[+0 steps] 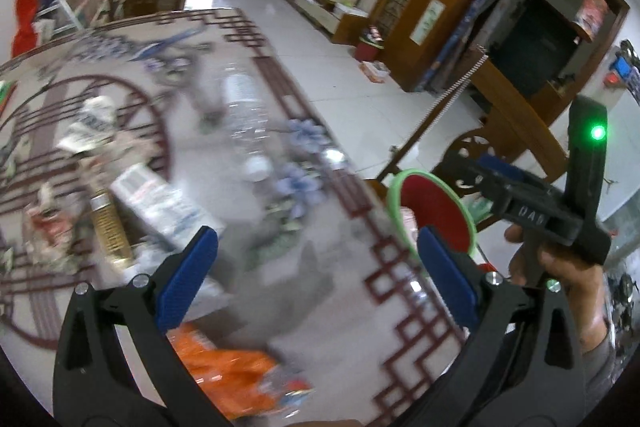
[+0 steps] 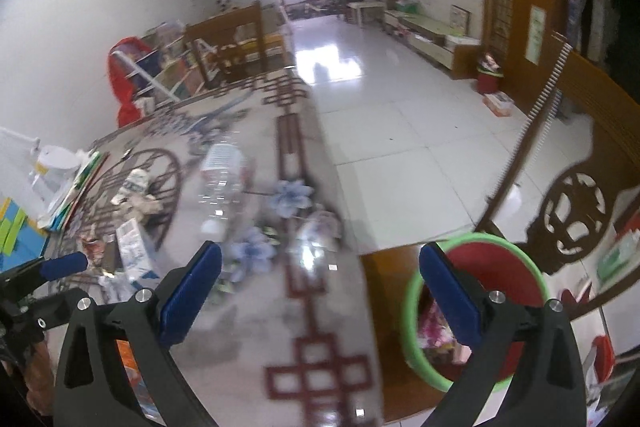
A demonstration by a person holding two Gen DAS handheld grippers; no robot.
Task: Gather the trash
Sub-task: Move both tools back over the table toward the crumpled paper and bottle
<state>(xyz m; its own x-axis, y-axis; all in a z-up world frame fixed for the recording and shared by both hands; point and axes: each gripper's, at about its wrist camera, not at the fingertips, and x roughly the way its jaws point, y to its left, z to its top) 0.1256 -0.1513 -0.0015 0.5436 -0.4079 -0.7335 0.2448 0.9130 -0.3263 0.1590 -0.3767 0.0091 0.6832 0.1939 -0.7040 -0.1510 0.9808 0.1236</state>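
Both jaws you hold released, empty, above the bench [image 1: 328,307]: left gripper [image 1: 316,267], right gripper [image 2: 320,279]. Trash lies ahead: clear bottle [image 1: 246,115], white carton [image 1: 160,203], orange wrapper [image 1: 228,375]. Green-rimmed bin [image 2: 412,307] stands beside the bench edge.

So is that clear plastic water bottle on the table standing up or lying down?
Lying down. The clear plastic bottle rests on its side on the patterned table, its white cap pointing toward the cameras.
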